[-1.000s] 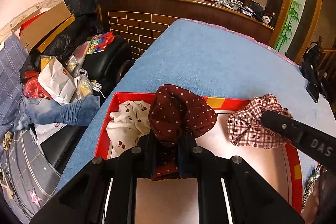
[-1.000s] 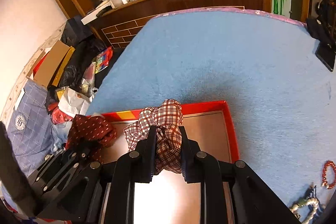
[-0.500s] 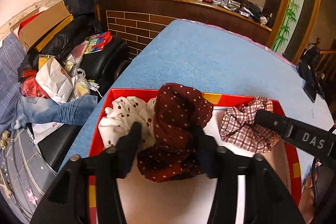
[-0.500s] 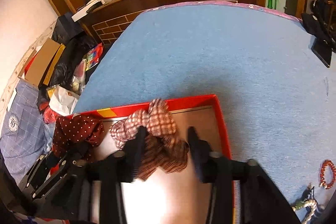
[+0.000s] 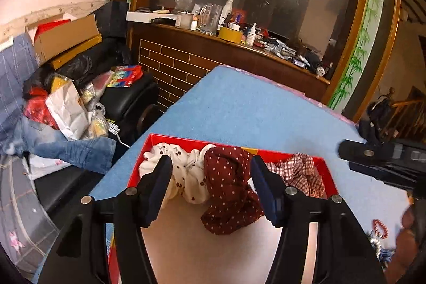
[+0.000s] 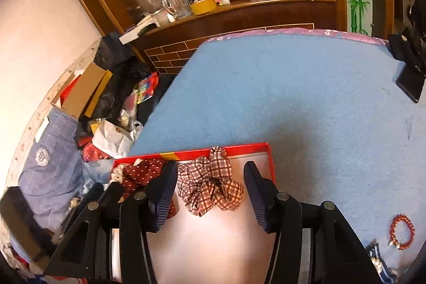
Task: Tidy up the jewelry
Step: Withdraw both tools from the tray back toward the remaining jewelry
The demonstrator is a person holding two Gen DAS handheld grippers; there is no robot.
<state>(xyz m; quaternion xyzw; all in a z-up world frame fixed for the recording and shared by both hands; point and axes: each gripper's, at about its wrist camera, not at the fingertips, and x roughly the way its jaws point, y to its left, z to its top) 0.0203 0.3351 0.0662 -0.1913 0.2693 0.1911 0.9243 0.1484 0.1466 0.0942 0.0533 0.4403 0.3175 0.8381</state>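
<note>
Three scrunchies lie along the red tray's (image 5: 328,175) far wall: white (image 5: 183,172), maroon dotted (image 5: 229,188), plaid (image 6: 210,182). Left gripper (image 5: 211,188) and right gripper (image 6: 210,193) have just been opening (jaws spread, nothing pinched). A red bracelet (image 6: 402,230) lies on the blue cloth (image 6: 293,87).

Left hand-held gripper (image 5: 211,186) angled downward, jaws just opened, nothing pinched between them. Right hand-held gripper (image 6: 210,192) likewise tilted down, jaws parted, gripping nothing.

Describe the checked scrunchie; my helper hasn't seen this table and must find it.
On the blue table sits a red box. Three scrunchies lie along its far wall; the checked scrunchie is the one nearest the box's empty end, red-and-white plaid, not dotted.
</note>
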